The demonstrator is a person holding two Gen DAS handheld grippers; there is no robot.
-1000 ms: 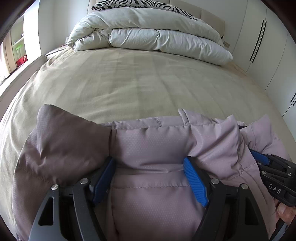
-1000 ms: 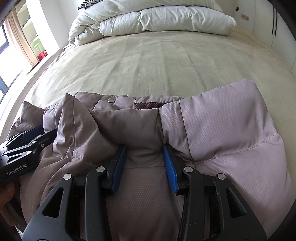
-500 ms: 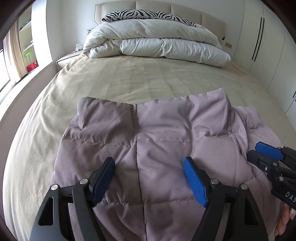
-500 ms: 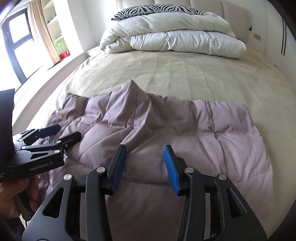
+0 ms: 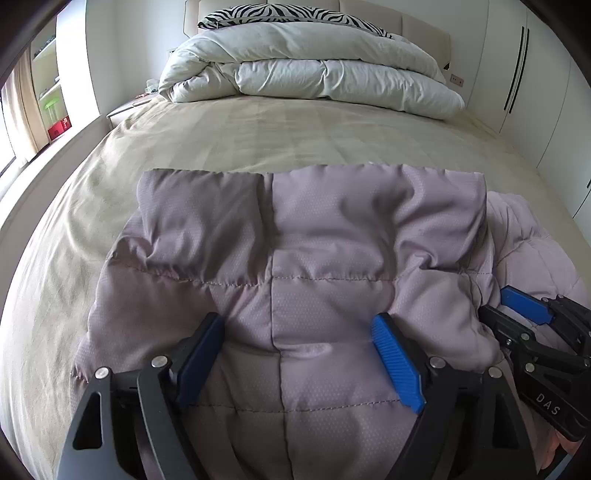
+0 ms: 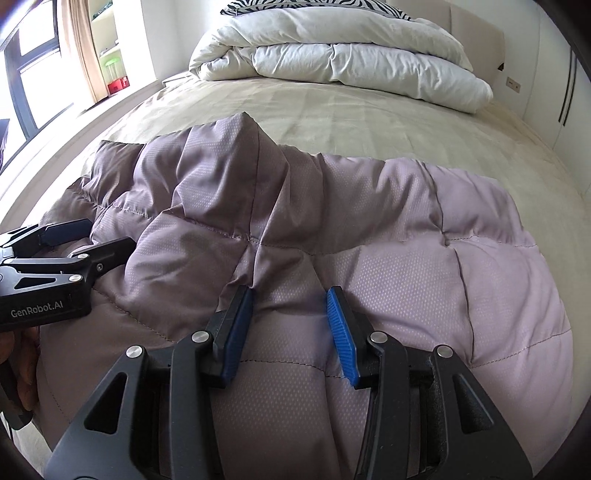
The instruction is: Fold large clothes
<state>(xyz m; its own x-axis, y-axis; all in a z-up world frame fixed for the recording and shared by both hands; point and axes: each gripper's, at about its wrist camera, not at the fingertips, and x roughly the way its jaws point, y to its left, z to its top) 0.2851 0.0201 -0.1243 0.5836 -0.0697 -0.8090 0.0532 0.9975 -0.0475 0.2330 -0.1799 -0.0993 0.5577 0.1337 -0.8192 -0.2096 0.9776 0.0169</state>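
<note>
A mauve quilted puffer jacket (image 5: 314,229) lies folded on the beige bed (image 5: 258,136), its far edge roughly straight. My left gripper (image 5: 297,354) is over the near part, and its jaws are opening. Its blue pads stand wide apart and the fabric lies loose between them. My right gripper (image 6: 290,325) is shut on a thick ridge of the jacket (image 6: 406,240), which puckers against its left pad and tents up to a peak. Each gripper shows in the other's view: the right gripper (image 5: 517,317) at the jacket's right side, the left gripper (image 6: 85,240) at its left.
A folded white duvet (image 5: 314,74) and a zebra pillow (image 5: 280,13) lie at the headboard. White wardrobe doors (image 5: 535,92) line the right wall. A window with curtains (image 6: 33,74) is on the left. A person's hand (image 6: 22,350) holds the left gripper.
The jacket part held up close to both cameras has dropped forward and now lies flat. Both grippers have drawn back toward the near edge. The left jaws stand slightly wider.
</note>
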